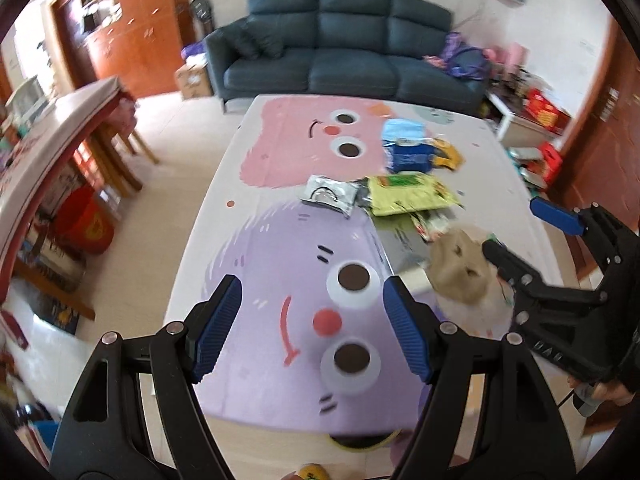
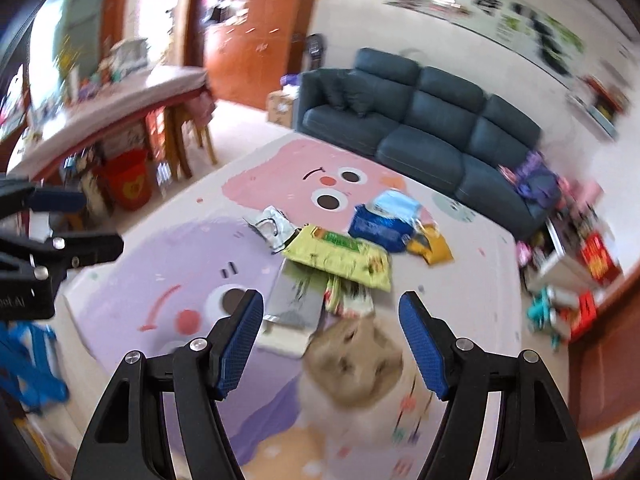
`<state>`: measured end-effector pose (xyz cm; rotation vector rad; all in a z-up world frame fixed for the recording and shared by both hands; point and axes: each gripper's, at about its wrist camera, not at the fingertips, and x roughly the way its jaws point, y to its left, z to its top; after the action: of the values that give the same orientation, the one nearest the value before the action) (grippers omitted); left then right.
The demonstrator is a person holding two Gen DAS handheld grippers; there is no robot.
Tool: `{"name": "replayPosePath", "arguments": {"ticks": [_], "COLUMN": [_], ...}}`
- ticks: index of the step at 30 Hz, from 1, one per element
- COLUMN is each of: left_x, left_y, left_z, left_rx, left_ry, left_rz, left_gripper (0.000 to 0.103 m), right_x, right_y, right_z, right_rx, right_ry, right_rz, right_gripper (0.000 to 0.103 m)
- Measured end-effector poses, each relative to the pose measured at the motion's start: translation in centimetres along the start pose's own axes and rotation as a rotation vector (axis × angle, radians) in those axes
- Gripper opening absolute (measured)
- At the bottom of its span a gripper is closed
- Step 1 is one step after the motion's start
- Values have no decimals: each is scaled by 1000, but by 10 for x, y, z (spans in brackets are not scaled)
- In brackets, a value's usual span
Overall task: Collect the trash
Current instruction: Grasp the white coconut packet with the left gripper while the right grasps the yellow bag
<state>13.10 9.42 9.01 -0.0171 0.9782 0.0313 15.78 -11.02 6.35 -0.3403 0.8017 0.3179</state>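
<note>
Trash lies on a table with a cartoon cloth (image 1: 280, 248) (image 2: 168, 256): a silver foil wrapper (image 1: 330, 194) (image 2: 272, 226), a yellow-green packet (image 1: 408, 194) (image 2: 340, 258), a blue bag (image 1: 406, 154) (image 2: 380, 224), a small orange packet (image 1: 446, 154) (image 2: 430, 246), a grey flat pouch (image 2: 294, 300) and a crumpled brown paper ball (image 1: 460, 268) (image 2: 354, 364). My left gripper (image 1: 312, 328) is open over the purple cartoon face, holding nothing. My right gripper (image 2: 332, 344) (image 1: 520, 228) is open, with the brown ball between and just beyond its fingers.
A dark blue sofa (image 1: 340, 44) (image 2: 420, 120) stands behind the table. A second table (image 1: 52, 128) (image 2: 120, 108) with a red bucket (image 1: 86, 226) (image 2: 128, 180) under it is at the left. Boxes and clutter (image 1: 540, 120) (image 2: 580, 272) fill the floor at the right.
</note>
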Motion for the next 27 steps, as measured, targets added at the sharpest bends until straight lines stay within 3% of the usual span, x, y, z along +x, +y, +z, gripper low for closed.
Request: {"name": "replayPosePath", "arguments": {"ticks": [9, 17, 18, 21, 23, 27], "left_x": [99, 142, 145, 153, 157, 162], "left_y": [-13, -4, -4, 1, 4, 8], "left_z": [38, 35, 36, 38, 40, 45], "left_rx": [-162, -257, -264, -293, -309, -325], "left_ry": [96, 161, 163, 170, 174, 179], "left_rz": [129, 171, 170, 171, 168, 157], "left_gripper": [71, 70, 70, 70, 70, 70], "right_x": [141, 212, 217, 232, 241, 256], "right_y": [7, 22, 21, 20, 17, 7], "right_z": [20, 19, 21, 26, 27, 28], "right_rx": [-387, -517, -525, -525, -523, -512], "right_ry": [47, 49, 42, 59, 66, 78], "right_rz": [56, 20, 20, 50, 43, 68], "right_gripper": [71, 71, 68, 43, 39, 5]}}
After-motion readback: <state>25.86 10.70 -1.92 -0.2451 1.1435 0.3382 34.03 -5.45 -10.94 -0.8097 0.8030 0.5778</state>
